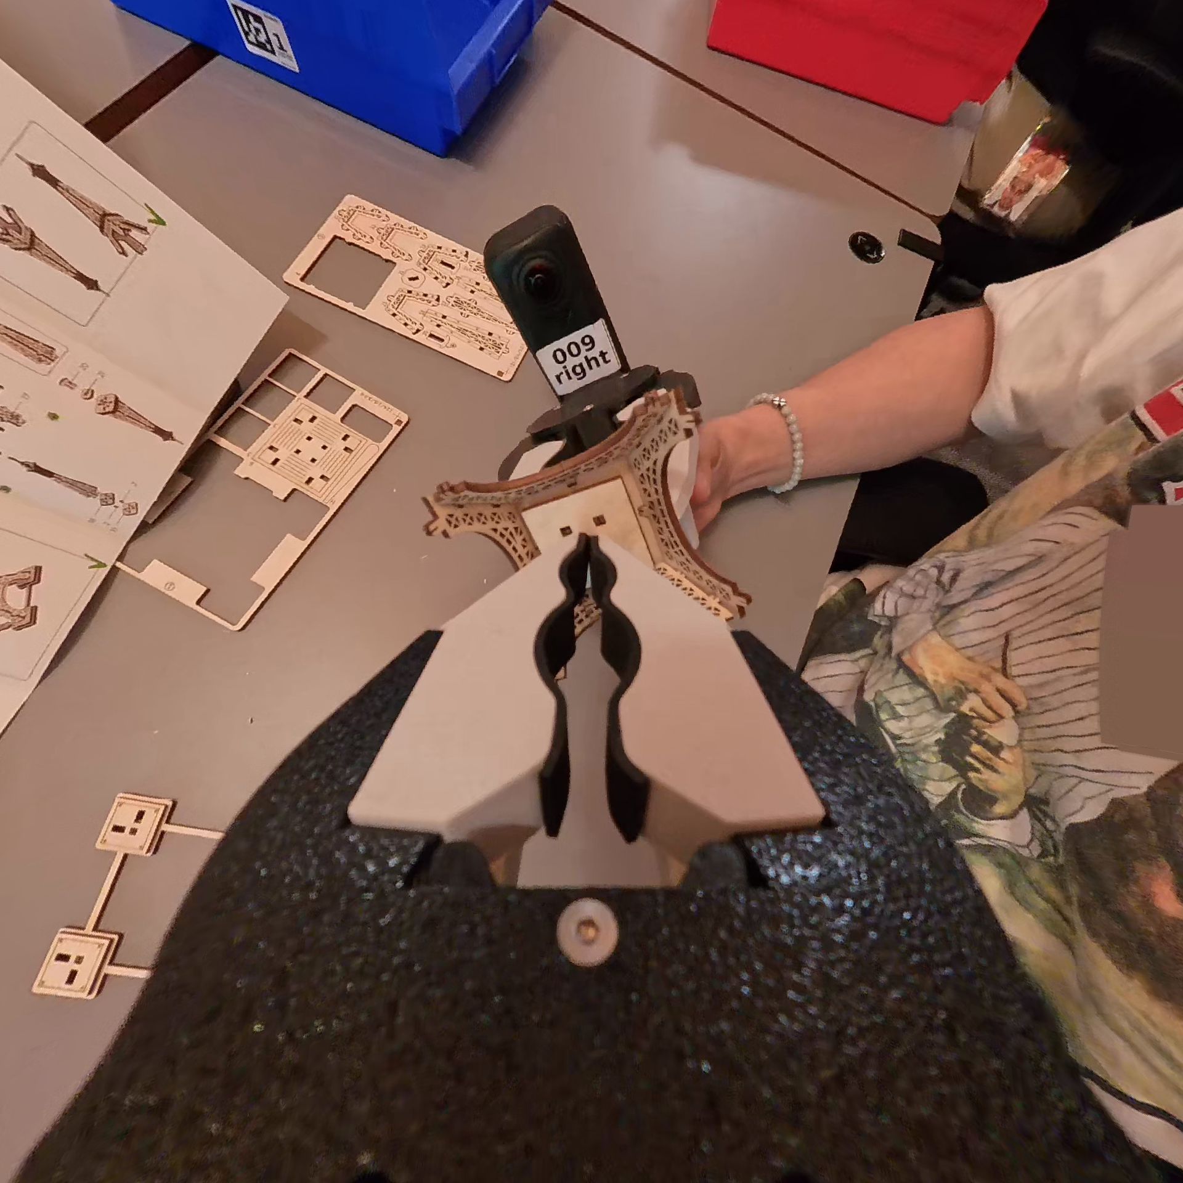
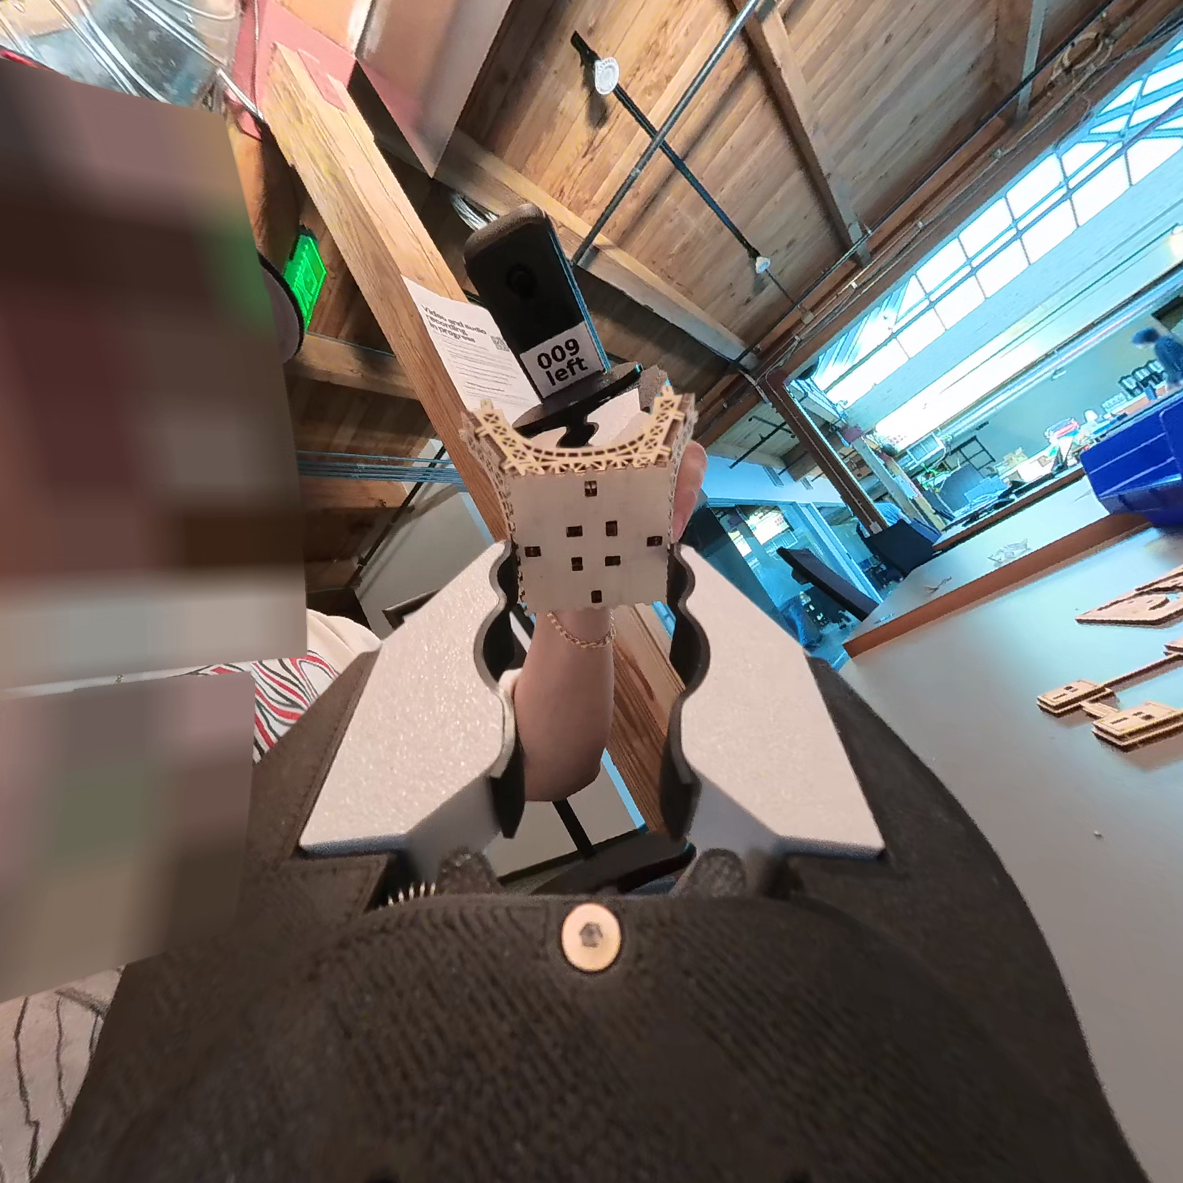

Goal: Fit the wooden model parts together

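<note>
Your right tongs clamp the tower base; your left tongs, nearly closed, pinch its lattice leg. Squeeze or twist harder and that thin lattice may snap.

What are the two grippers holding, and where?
Both hold the wooden tower base: the right gripper clamps its square platform's sides, the left gripper pinches one lattice leg.

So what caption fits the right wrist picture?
Right gripper clamps the wooden tower base while the left gripper meets it.
</note>
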A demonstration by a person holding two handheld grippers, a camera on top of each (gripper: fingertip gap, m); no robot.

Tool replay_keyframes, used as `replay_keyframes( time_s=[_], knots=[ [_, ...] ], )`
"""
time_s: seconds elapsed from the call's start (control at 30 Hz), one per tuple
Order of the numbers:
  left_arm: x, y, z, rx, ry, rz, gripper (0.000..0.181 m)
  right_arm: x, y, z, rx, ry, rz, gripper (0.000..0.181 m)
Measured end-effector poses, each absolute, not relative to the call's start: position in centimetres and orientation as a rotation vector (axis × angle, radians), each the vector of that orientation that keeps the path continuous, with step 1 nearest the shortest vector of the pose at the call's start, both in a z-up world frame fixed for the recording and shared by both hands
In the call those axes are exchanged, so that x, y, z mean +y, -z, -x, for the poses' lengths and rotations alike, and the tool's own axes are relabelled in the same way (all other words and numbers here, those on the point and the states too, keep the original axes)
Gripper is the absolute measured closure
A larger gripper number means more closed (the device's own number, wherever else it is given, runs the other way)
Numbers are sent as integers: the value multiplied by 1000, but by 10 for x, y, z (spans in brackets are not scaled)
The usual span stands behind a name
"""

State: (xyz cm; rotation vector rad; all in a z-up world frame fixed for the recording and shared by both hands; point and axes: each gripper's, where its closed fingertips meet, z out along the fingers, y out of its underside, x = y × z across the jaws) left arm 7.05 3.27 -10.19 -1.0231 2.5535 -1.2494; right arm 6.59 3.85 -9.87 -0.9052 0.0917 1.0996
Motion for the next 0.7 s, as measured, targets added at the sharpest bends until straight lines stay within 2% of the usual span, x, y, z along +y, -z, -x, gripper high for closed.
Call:
replay_keyframes(
  time_s=[0.27, 0.47, 0.7],
  knots=[
    [35, 105, -67, 2558, 1161, 896, 181, 41, 101, -62, 79, -1103, 930, 136],
    [36, 106, -63, 2603, 1211, 999, 181, 42, 102, -57, 59, -1101, 951, 136],
    [37, 108, -59, 2620, 1102, 824, 181, 43, 104, -52, 38, -1118, 975, 136]
  ],
)
